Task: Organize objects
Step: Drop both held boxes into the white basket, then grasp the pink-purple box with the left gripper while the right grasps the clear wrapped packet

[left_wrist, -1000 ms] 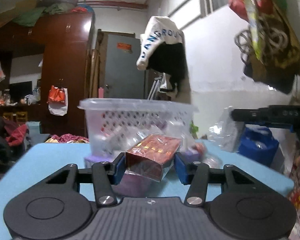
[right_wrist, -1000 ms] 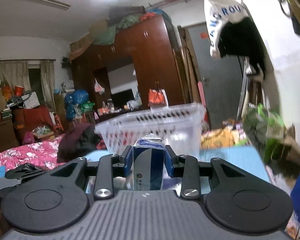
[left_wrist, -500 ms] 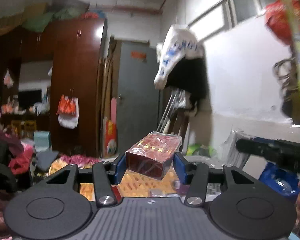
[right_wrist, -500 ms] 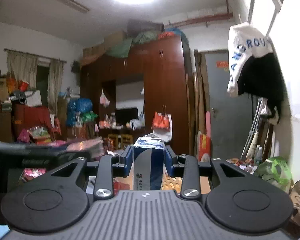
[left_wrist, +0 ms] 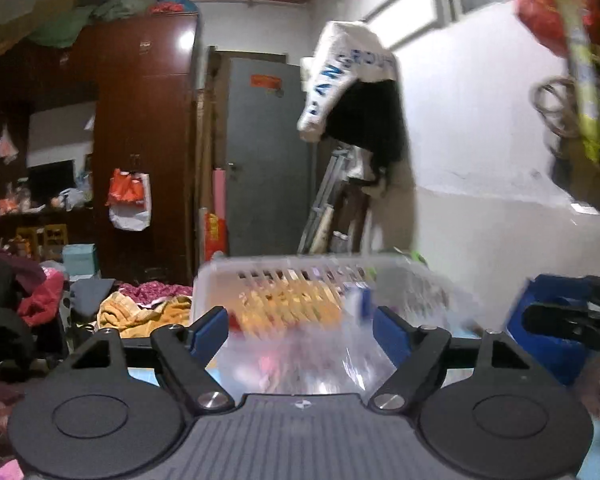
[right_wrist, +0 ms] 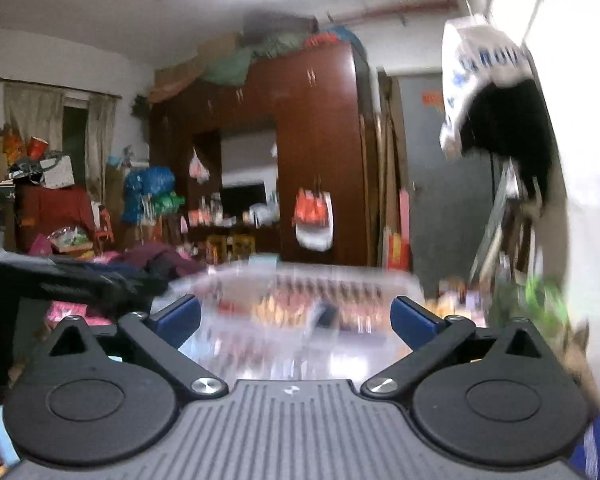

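Observation:
A translucent white slotted basket (left_wrist: 300, 266) sits just ahead of and below my left gripper (left_wrist: 300, 322). The left jaws are opening and stand wide, with nothing pressed between the blue pads (left_wrist: 210, 326). A blue-and-white carton (left_wrist: 360, 300) shows blurred inside the basket. In the right wrist view the same basket (right_wrist: 308, 272) lies under my right gripper (right_wrist: 296, 312), whose jaws are also opening wide around nothing. A dark blue box (right_wrist: 325, 318) lies blurred in the basket below them. The red box is not clearly visible.
A brown wardrobe (left_wrist: 140, 140) and a grey door (left_wrist: 268, 152) stand behind. A white bag over dark clothing (left_wrist: 352, 80) hangs on the right wall. A blue bag (left_wrist: 548, 328) sits at the right. Clothes are piled at the left (left_wrist: 16, 304).
Both grippers have gone from shut to wide open. The red box has left the left jaws and the blue box the right jaws. The basket has come back into view below them.

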Action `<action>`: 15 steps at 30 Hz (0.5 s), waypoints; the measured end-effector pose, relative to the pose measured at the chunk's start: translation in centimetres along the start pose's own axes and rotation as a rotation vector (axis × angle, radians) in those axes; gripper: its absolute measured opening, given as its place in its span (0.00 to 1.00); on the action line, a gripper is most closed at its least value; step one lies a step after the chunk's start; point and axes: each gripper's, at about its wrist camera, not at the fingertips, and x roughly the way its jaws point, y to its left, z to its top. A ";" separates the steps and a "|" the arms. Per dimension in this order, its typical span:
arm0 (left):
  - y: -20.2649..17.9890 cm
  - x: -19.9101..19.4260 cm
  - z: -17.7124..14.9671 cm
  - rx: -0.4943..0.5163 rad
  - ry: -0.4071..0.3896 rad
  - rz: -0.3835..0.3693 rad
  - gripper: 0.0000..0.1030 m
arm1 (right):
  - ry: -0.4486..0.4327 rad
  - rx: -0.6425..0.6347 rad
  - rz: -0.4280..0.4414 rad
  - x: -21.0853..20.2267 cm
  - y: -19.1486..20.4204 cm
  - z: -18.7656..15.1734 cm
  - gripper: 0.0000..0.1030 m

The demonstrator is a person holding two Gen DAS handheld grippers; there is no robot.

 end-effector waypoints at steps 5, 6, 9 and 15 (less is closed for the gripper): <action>-0.8 -2.1 -6.4 0.022 0.169 0.035 0.87 | 0.297 0.121 0.008 0.3 -1.0 -4.7 1.00; -1.2 -2.3 -7.4 0.022 0.190 0.015 0.87 | 0.320 0.123 0.015 0.5 -1.1 -5.3 1.00; -2.3 -1.3 -8.6 0.064 0.234 -0.005 0.87 | 0.348 0.138 0.030 0.8 -1.0 -6.0 1.00; -2.9 0.9 -9.3 0.071 0.311 -0.034 0.87 | 0.372 0.118 0.019 1.2 -0.7 -6.5 1.00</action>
